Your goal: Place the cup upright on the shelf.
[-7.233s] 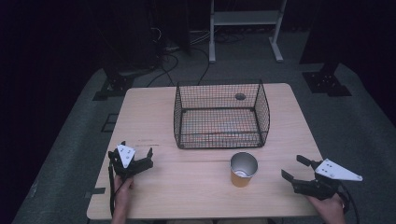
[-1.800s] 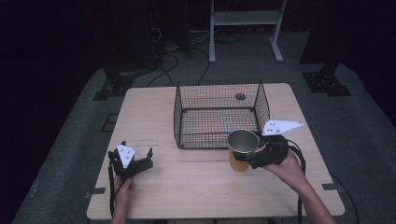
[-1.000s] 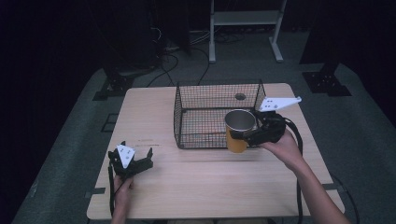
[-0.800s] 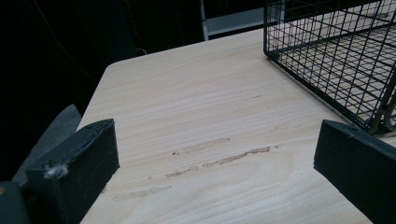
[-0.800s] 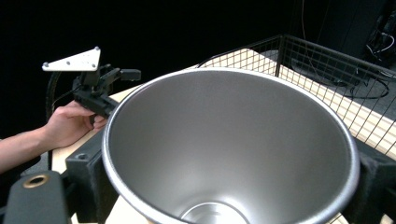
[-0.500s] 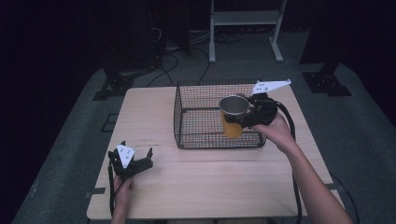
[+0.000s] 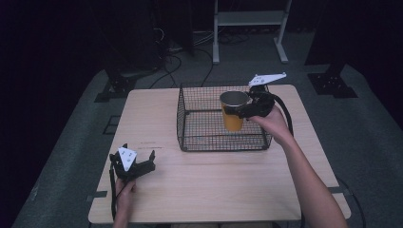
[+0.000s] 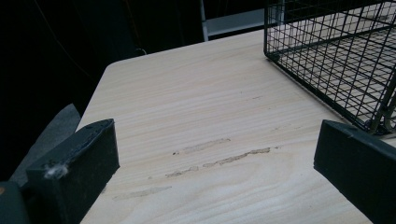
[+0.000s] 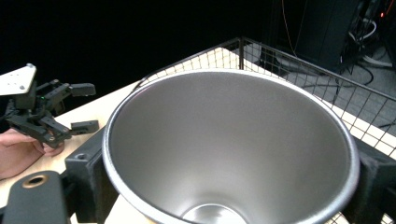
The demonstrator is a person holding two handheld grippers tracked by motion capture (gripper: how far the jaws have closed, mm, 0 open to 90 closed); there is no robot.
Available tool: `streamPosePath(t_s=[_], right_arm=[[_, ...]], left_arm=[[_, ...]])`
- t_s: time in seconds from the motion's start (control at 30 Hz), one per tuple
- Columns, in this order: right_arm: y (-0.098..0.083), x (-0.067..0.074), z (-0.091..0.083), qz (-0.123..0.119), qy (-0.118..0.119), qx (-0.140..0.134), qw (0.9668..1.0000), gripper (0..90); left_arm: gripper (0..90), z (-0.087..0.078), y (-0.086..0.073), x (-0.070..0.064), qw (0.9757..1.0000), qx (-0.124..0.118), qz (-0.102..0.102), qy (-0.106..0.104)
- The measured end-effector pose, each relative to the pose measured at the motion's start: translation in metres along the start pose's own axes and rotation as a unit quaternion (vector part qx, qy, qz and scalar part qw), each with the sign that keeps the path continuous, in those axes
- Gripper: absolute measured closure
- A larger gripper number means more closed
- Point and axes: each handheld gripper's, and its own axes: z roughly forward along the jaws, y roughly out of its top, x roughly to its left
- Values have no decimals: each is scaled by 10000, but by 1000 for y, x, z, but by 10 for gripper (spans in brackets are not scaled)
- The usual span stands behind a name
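High view: orange steel-lined cup [image 7: 233, 112] above wire basket [image 7: 195, 124]

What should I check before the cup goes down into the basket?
1. Right gripper clamped on cup: ok.
2. Cup upright, mouth up: ok.
3. Cup empty inside: ok.
4. Cup above the basket opening, clear of the rim: ok.
5. Basket floor free below the cup: cannot tell, the cup hides part of it.
6. Left gripper open, resting on table away from the basket: ok.

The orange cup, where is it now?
In the high view, the orange cup is held by the right gripper above the wire basket, toward its right side.
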Motion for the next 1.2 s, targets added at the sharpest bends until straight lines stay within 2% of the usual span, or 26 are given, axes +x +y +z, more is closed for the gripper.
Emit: streamPosePath(t_s=[0.37,0.63,0.77,0.87,1.07,1.2], right_arm=[[1,-20,23,135,-162,190,9996,110],[7,-30,41,141,-53,250,9996,102],[13,-32,47,89,-89,224,9997,100],[15,-36,52,163,-23,280,9995,100],[12,-42,61,234,43,277,9993,100],[4,-49,71,288,45,396,9988,100]], left_arm=[[0,0,0,1,10000,6,-27,-2],[0,0,0,1,10000,4,-34,-11],[0,0,0,1,10000,4,-36,-7],[0,0,0,1,10000,7,-37,-14],[0,0,0,1,10000,7,-42,-13],[0,0,0,2,10000,-2,-54,-16]])
